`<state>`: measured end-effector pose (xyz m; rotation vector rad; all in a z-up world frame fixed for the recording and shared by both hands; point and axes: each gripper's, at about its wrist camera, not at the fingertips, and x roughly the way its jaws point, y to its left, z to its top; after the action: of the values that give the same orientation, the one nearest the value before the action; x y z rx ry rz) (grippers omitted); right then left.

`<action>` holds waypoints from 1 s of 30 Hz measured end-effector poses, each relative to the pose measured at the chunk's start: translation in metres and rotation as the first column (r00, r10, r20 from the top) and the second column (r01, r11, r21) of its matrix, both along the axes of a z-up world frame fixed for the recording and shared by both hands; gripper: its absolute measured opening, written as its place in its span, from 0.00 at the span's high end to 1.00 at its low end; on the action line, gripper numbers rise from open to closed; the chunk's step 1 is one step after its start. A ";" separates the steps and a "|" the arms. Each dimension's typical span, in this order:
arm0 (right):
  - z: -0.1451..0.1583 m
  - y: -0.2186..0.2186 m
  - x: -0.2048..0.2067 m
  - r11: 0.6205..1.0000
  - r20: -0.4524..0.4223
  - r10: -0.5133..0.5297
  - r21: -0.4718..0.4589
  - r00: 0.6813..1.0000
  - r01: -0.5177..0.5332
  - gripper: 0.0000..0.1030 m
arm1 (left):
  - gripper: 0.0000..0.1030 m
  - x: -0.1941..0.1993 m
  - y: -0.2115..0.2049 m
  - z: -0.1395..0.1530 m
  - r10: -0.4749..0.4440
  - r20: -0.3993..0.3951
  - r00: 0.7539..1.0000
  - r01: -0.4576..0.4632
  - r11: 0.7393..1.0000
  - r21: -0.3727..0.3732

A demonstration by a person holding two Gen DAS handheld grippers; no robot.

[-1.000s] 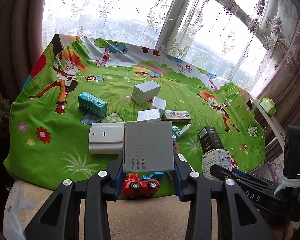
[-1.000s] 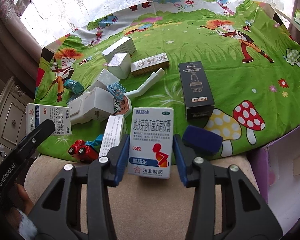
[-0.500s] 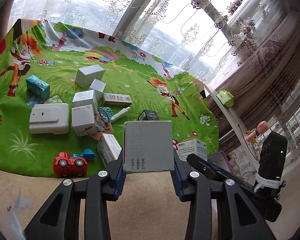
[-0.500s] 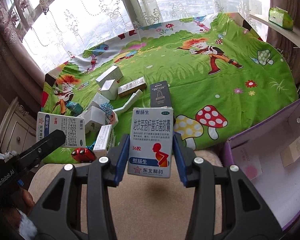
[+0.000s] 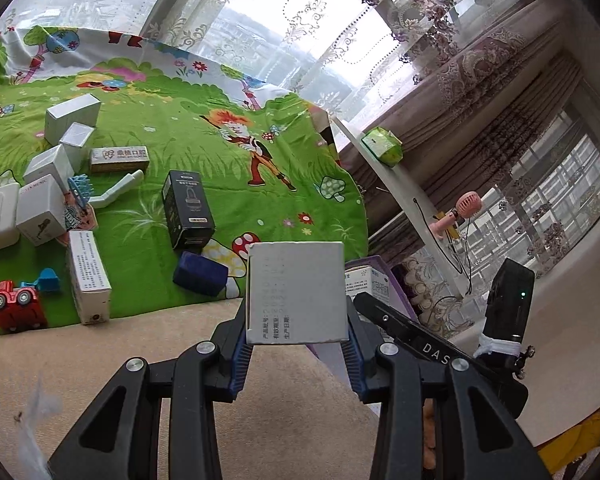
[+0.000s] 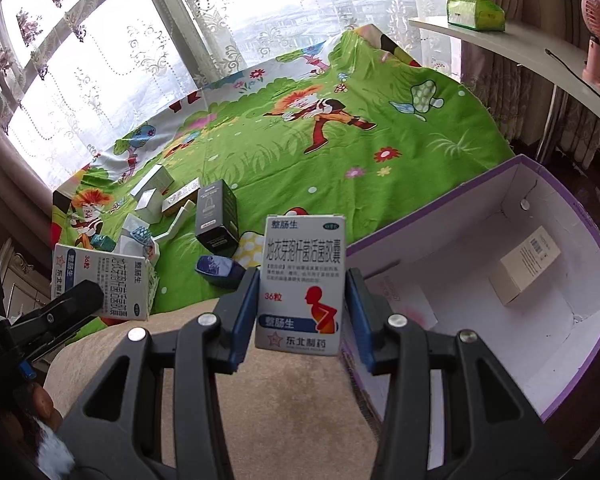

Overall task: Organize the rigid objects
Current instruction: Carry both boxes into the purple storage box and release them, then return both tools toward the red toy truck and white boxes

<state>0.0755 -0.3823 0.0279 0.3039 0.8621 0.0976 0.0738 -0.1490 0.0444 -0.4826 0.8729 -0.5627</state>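
The left gripper (image 5: 297, 350) holds a grey square cardboard box (image 5: 297, 292) between its blue pads, at lower centre of its view. The right gripper (image 6: 302, 322) clamps a white medicine box with red figure (image 6: 302, 284), just left of the open purple cardboard box (image 6: 500, 280) at right, where one small cream carton (image 6: 526, 266) lies

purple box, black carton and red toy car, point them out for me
purple box (image 6: 452, 200), right wrist view, on its far rim
black carton (image 5: 186, 204), left wrist view, on its top face
red toy car (image 5: 14, 310), left wrist view, on its body
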 end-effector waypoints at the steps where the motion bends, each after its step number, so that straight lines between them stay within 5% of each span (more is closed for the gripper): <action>1: -0.001 -0.009 -0.003 1.000 -0.002 -0.018 0.001 1.000 0.018 0.54 | 0.61 0.001 -0.007 -0.001 -0.030 -0.006 1.000 0.030 0.999 -0.012; 9: -0.003 -0.060 -0.020 0.986 -0.024 -0.164 0.002 0.986 0.164 0.53 | 0.60 0.002 -0.061 -0.008 -0.233 -0.043 0.972 0.231 0.972 -0.036; 12: -0.004 -0.072 -0.026 0.978 -0.024 -0.207 0.000 0.978 0.207 0.51 | 0.51 0.003 -0.075 -0.013 -0.298 -0.071 0.952 0.296 0.954 -0.042; 16: -0.006 -0.081 -0.027 0.973 -0.024 -0.229 0.017 0.973 0.229 0.30 | 0.41 0.002 -0.071 -0.016 -0.285 -0.084 0.955 0.282 0.958 -0.046; 30: -0.009 -0.039 -0.019 0.995 -0.049 -0.100 0.020 0.994 0.101 0.24 | 0.41 0.001 -0.017 -0.002 -0.062 -0.012 0.998 0.062 0.998 0.008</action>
<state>0.0569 -0.4213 0.0190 0.3717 0.8925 0.0066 0.0750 -0.1664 0.0426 -0.4531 0.9037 -0.6139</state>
